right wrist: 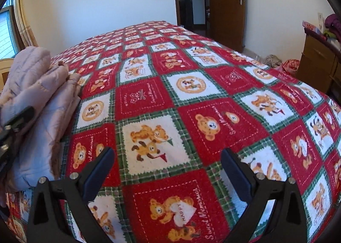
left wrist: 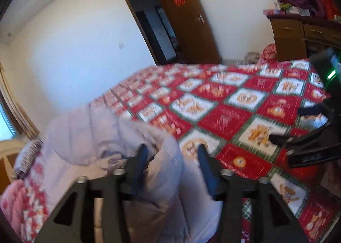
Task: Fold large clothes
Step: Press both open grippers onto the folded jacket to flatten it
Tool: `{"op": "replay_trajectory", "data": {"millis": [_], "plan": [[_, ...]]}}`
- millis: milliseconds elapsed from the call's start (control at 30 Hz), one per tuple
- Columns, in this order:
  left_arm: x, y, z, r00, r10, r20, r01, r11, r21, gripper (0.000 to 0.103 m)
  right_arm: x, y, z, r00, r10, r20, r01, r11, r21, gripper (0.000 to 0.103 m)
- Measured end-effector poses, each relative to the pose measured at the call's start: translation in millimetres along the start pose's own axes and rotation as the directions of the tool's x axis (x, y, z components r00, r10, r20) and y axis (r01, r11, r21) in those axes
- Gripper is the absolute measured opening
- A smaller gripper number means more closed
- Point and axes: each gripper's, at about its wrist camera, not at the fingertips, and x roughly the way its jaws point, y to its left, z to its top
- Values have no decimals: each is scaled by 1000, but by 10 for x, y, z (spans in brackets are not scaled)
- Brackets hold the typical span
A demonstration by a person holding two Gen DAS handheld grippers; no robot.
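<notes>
A pale lilac puffy jacket (left wrist: 89,136) lies bunched and folded at the left side of the bed. My left gripper (left wrist: 172,152) stands open over its near edge. A soft fold of the jacket rises between the fingers, with a gap to the right pad. In the right wrist view the jacket (right wrist: 40,94) is a stacked bundle at the left, with one left fingertip (right wrist: 21,116) against it. My right gripper (right wrist: 167,156) is wide open with nothing in it, over the red bear-patterned bedspread (right wrist: 191,98). It also shows at the right edge of the left wrist view as the right gripper (left wrist: 292,125).
The bedspread (left wrist: 223,102) covers the whole bed. A brown door (right wrist: 226,4) stands ajar at the back. A wooden dresser (right wrist: 317,62) with purple clothes on top is at the right. A window (right wrist: 8,28) and a pink quilt (left wrist: 15,204) are at the left.
</notes>
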Motion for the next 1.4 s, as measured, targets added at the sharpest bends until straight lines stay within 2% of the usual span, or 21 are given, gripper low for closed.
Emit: {"op": "replay_trajectory", "data": {"millis": [33,100,133,200,300,367,400,467,500,533,600,667,800,867,900,967,1067,1100,1167,1300,1400], "plan": [[-111,13,62,999,1,35,-1,1000,-2,80,12,-14,-2,1000,0,-1,0,1000,6,101],[-369,67,167,994,-12,111,15,1000,-23,92,31,-50,-2,1000,0,-9,0,1000,24,101],[-493,135,197,990,-34,140,40,998,-40,93,39,-66,2,1000,1,-12,-1,999,32,101],[-613,345,206,990,-20,142,32,996,-84,93,41,-91,4,1000,6,-19,-5,999,36,101],[-602,891,54,994,84,72,-70,981,-179,93,37,-72,14,999,-4,-33,5,1000,23,86],[-483,1404,-140,982,190,-14,-186,945,-268,93,37,1,62,998,23,-51,-22,1000,19,72],[-377,1779,-292,962,254,-98,-272,904,-329,93,21,59,97,998,30,-48,-29,999,12,69],[-263,2276,-510,932,306,-193,-360,835,-416,93,-72,282,264,999,47,-18,-47,999,-16,67],[-211,2541,-633,915,329,-234,-402,789,-465,93,-123,392,345,998,64,-3,-64,998,-30,67],[-162,2787,-750,904,338,-262,-427,746,-511,93,-195,559,467,996,88,16,-87,995,-52,67],[-41,3090,-904,898,334,-287,-441,698,-565,93,-337,904,695,991,127,51,-121,987,-101,67],[112,3226,-980,892,318,-321,-450,685,-573,93,-460,1269,913,982,174,74,-162,975,-150,65],[328,3211,-970,902,281,-328,-427,690,-584,93,-507,1992,1240,966,241,89,-217,952,-217,64],[432,3097,-885,922,251,-296,-383,712,-588,93,-414,2247,1305,962,264,69,-242,942,-231,57],[457,3051,-842,924,249,-290,-377,721,-582,93,-341,2354,1314,962,265,56,-245,939,-241,56],[557,2881,-740,927,253,-276,-367,756,-542,93,-110,2471,1299,964,265,15,-254,938,-238,45],[684,2725,-665,928,246,-278,-358,795,-489,93,218,2383,1158,975,219,-37,-222,954,-204,42],[752,2652,-653,940,209,-270,-321,810,-491,93,282,2319,1109,976,211,-51,-217,957,-194,42],[853,2554,-638,949,160,-272,-278,830,-483,93,422,2184,992,976,200,-86,-212,963,-168,40],[1030,2275,-570,942,170,-289,-282,868,-409,99,521,1890,810,976,194,-98,-205,972,-118,39],[1116,2189,-590,936,189,-295,-299,872,-388,101,560,1801,755,979,180,-93,-190,975,-114,38]]}}
